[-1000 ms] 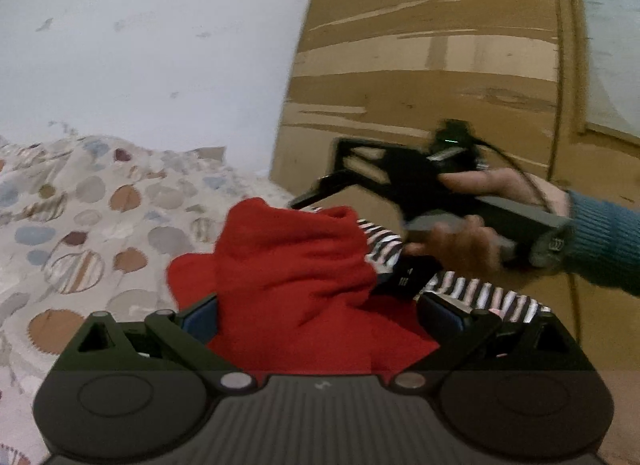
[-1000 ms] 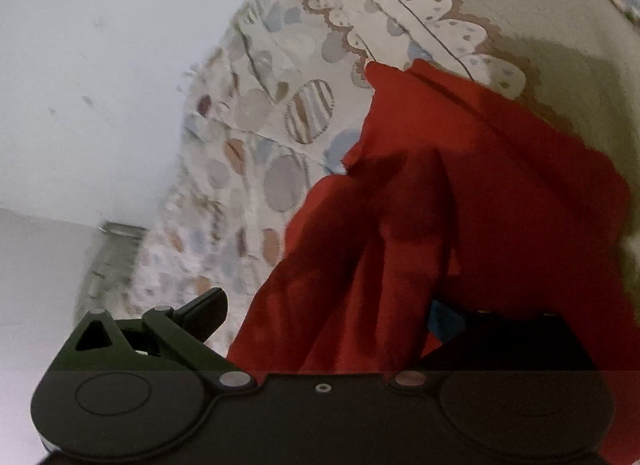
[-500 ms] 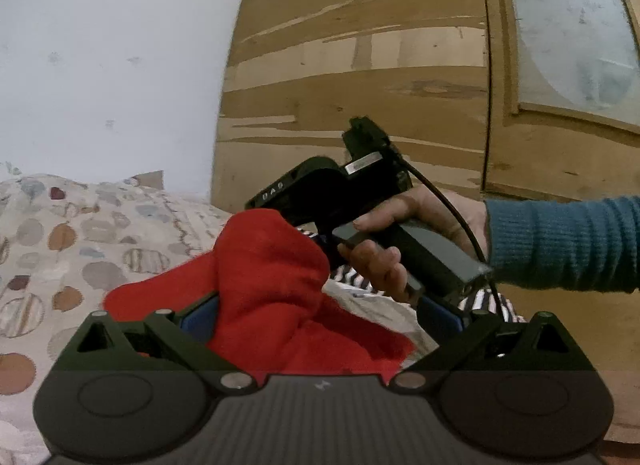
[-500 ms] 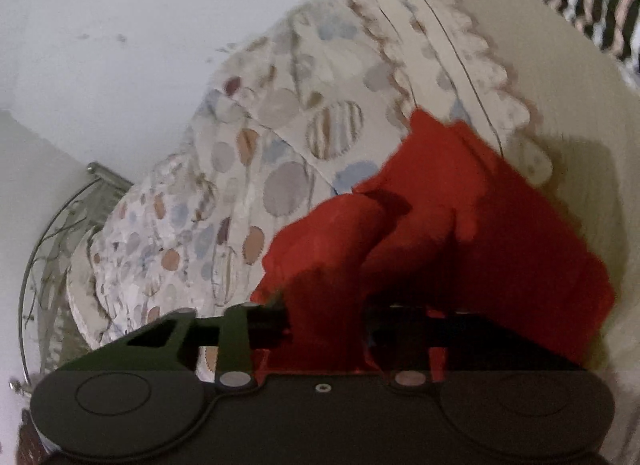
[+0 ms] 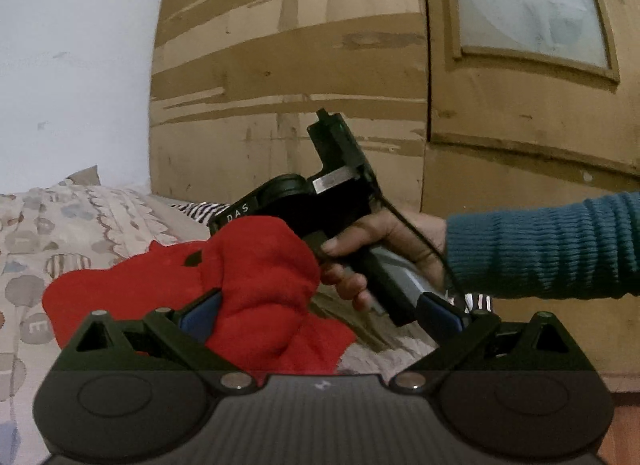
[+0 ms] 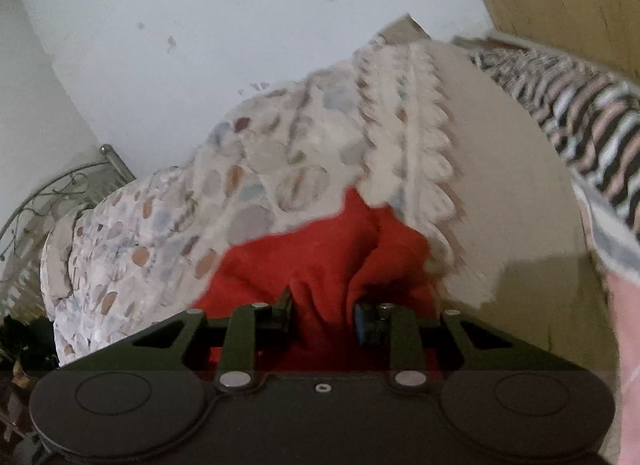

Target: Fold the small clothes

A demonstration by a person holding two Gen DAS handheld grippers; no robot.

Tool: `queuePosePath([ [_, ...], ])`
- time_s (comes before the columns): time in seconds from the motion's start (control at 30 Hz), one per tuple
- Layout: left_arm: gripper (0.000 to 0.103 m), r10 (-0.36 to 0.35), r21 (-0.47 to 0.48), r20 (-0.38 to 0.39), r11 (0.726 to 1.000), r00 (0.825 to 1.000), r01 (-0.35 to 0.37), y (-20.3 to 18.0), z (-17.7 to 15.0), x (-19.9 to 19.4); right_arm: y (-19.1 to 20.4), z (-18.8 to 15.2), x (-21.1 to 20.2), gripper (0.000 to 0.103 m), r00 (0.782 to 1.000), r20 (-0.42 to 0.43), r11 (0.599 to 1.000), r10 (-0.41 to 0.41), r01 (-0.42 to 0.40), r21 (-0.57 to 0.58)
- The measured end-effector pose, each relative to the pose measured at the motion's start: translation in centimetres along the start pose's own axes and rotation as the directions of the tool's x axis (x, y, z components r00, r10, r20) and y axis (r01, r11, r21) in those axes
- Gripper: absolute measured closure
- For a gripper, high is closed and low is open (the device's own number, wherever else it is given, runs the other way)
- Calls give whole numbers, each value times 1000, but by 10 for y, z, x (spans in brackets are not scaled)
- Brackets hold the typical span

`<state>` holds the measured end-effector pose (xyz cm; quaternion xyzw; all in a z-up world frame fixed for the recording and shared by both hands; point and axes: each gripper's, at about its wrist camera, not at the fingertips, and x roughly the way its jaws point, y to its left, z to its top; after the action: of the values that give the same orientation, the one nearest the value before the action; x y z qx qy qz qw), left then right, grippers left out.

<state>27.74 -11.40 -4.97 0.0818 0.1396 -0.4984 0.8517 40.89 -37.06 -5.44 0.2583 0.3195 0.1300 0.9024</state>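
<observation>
A small red garment (image 5: 260, 277) lies bunched on the patterned bedspread (image 5: 52, 233). My left gripper (image 5: 320, 311) stands wide open, with the cloth's near folds between its fingers and resting against the left blue pad (image 5: 200, 313). In the right wrist view the red garment (image 6: 320, 265) rises in a thick fold between my right gripper's (image 6: 322, 317) pads, which press on it from both sides while the jaws open slightly. A hand (image 5: 360, 253) in a teal sleeve holds that right gripper just beyond the cloth.
A wooden door (image 5: 320, 85) with a frosted pane stands behind the bed. A striped cloth (image 6: 580, 113) lies at the bed's far side, and a metal bed frame (image 6: 60, 189) shows at the left. A white wall (image 6: 200, 45) runs behind.
My right gripper went from wide open to closed on a fold of the red garment and rolled. The left gripper swung sideways, staying open with the cloth between its fingers.
</observation>
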Motion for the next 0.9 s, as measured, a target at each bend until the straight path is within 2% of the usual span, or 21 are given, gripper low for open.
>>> queuePosePath([
  [0.1, 1, -18, 10, -9, 1000, 1000, 18, -5, -8, 1, -12, -9, -3, 66, 999, 29, 1000, 26, -26, -8],
  [0.23, 1, 7, 68, -11, 998, 1000, -6, -13, -11, 0, -14, -20, -7, 59, 998, 59, 999, 11, -9, -45],
  [0.33, 1, -8, 6, 8, 1000, 1000, 8, -6, -10, -6, -9, -20, -11, 53, 996, 86, 998, 5, 0, -60],
  [0.4, 1, -14, -26, 14, 1000, 1000, 15, -2, -10, -8, 0, -12, -17, 53, 993, 118, 997, 12, -3, -73],
  [0.5, 1, -5, -20, 16, 1000, 1000, 6, -2, -12, -10, 12, 4, -18, 52, 993, 120, 997, 8, 2, -81],
  [0.57, 1, 7, 11, 17, 1000, 1000, -8, -6, -15, -10, 20, 10, -18, 44, 994, 102, 993, -29, 40, -112],
  [0.63, 1, 25, 51, 16, 998, 1000, -26, -12, -19, -9, 28, 10, -24, 23, 991, 112, 985, -72, 89, -148],
  [0.73, 1, 54, 99, 17, 994, 998, -55, -21, -22, -10, 38, 8, -44, 6, 988, 125, 981, -87, 107, -160],
  [0.83, 1, 53, 58, 40, 997, 998, -56, -21, -21, -17, 50, 3, -65, 1, 990, 104, 973, -96, 115, -200],
  [0.9, 1, 41, 22, 47, 999, 998, -42, -18, -21, -21, 58, -2, -71, 1, 993, 70, 964, -97, 111, -243],
])
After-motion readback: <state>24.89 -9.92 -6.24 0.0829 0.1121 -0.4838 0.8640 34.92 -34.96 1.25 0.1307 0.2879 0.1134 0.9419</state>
